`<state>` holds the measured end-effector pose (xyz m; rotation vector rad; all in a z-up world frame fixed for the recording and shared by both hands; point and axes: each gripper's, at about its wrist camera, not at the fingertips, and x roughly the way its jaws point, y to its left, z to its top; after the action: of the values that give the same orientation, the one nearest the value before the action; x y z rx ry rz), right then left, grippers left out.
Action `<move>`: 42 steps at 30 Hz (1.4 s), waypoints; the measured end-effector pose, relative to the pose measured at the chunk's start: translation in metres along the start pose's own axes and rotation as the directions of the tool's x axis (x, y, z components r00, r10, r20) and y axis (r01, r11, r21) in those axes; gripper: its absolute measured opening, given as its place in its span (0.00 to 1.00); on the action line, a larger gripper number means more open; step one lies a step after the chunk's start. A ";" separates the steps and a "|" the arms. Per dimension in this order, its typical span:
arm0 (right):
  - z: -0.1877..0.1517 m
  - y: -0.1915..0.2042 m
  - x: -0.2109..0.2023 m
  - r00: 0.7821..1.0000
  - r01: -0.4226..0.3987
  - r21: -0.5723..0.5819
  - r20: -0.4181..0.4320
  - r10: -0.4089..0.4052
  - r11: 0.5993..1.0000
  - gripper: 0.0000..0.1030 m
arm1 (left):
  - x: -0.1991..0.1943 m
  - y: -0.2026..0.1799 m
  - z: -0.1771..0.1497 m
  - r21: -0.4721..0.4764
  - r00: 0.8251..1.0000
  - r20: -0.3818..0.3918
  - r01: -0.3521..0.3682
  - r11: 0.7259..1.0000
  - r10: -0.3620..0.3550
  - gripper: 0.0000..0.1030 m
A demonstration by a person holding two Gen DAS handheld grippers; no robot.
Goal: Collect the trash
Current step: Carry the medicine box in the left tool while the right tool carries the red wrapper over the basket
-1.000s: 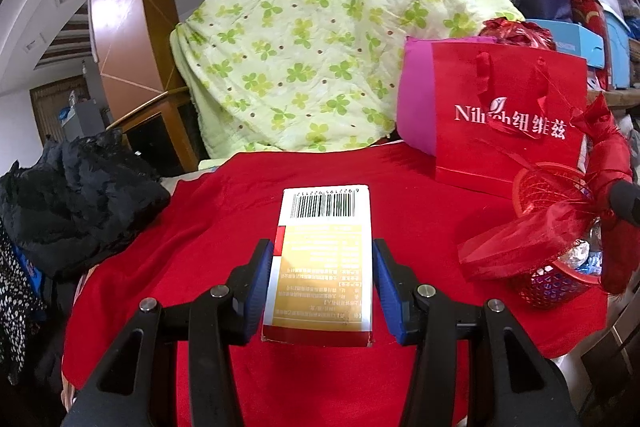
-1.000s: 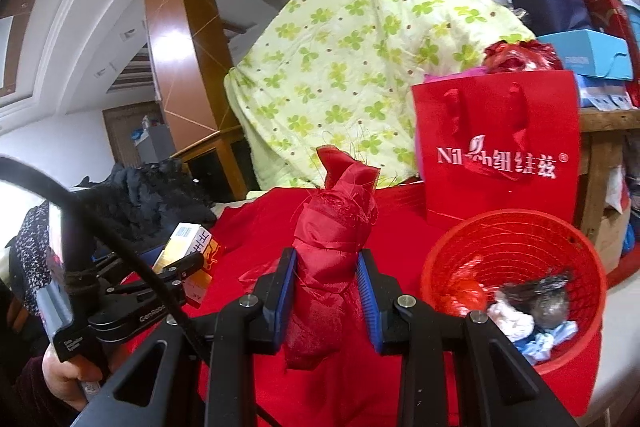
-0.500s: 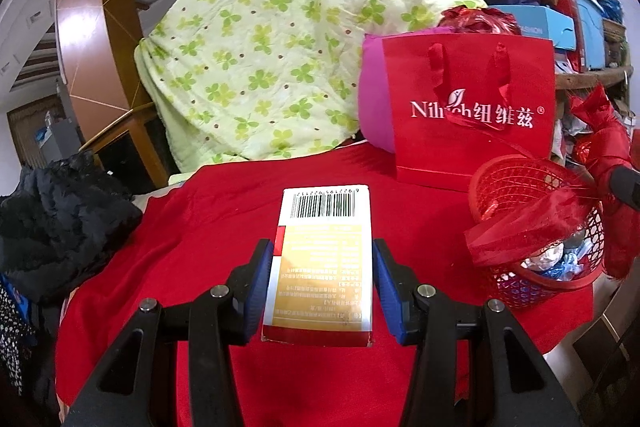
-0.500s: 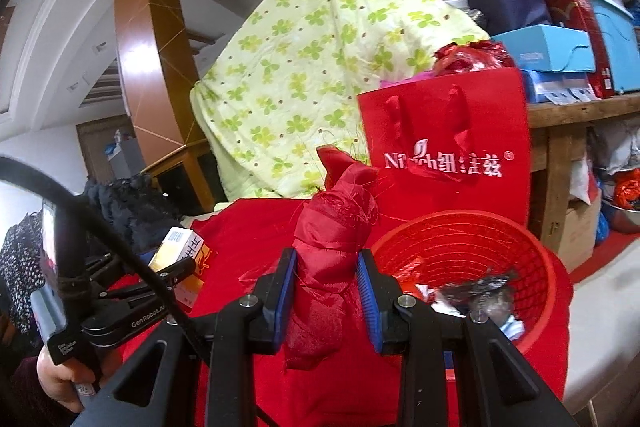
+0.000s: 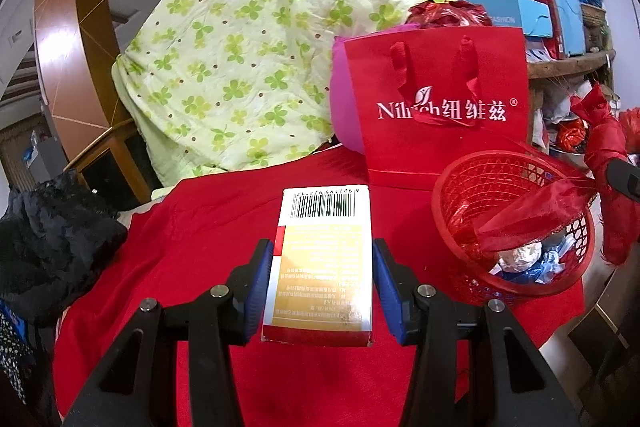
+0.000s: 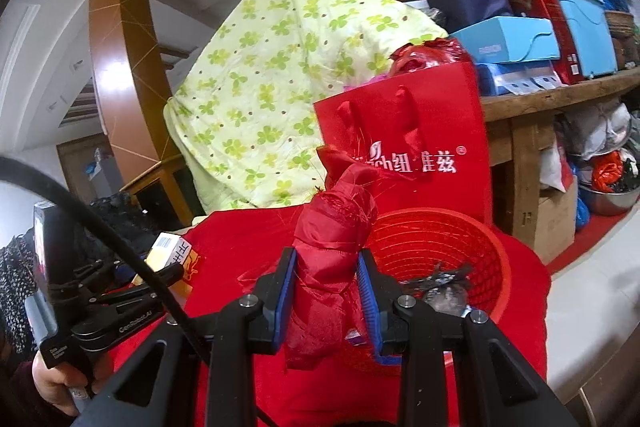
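Observation:
My left gripper (image 5: pixel 323 287) is shut on a yellow and white carton (image 5: pixel 322 259) with a barcode, held above the red tablecloth (image 5: pixel 208 227). My right gripper (image 6: pixel 326 291) is shut on a bundle of red cloth (image 6: pixel 332 247), held just over the near rim of the red mesh basket (image 6: pixel 472 239). The basket (image 5: pixel 472 187) stands at the table's right edge and holds foil and blue wrappers (image 5: pixel 528 259). In the left wrist view the red cloth (image 5: pixel 536 211) hangs over the basket. The left gripper with the carton (image 6: pixel 172 251) shows at left in the right wrist view.
A red paper gift bag (image 5: pixel 436 107) stands behind the basket, with a pink bag (image 5: pixel 344 107) beside it. A green clover quilt (image 5: pixel 248 59) drapes behind the table. Black clothing (image 5: pixel 52 247) lies at left. A wooden shelf (image 6: pixel 552 99) with boxes stands at right.
Both grippers have moved right toward the basket. The red cloth now hangs over the basket's rim. The carton stays gripped as before.

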<state>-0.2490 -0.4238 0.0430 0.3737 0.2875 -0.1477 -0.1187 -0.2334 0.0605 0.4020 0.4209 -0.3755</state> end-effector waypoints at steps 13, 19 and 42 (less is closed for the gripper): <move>0.001 -0.035 -0.009 0.999 0.045 0.055 0.012 -0.046 0.997 0.32 | 0.003 -0.036 0.013 0.056 0.999 0.010 0.041 0.998 -0.042 0.50; 0.003 -0.048 -0.011 0.998 0.056 0.071 0.021 -0.058 0.996 0.32 | 0.007 -0.055 0.021 0.082 0.998 0.016 0.064 0.995 -0.065 0.50; 0.012 -0.078 -0.006 0.995 0.095 0.092 0.029 -0.098 0.991 0.32 | 0.029 -0.104 0.040 0.141 0.990 0.007 0.135 0.981 -0.137 0.50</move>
<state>-0.2673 -0.4990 0.0291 0.4467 0.2670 -0.2626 -0.1263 -0.3481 0.0502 0.5082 0.4084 -0.5435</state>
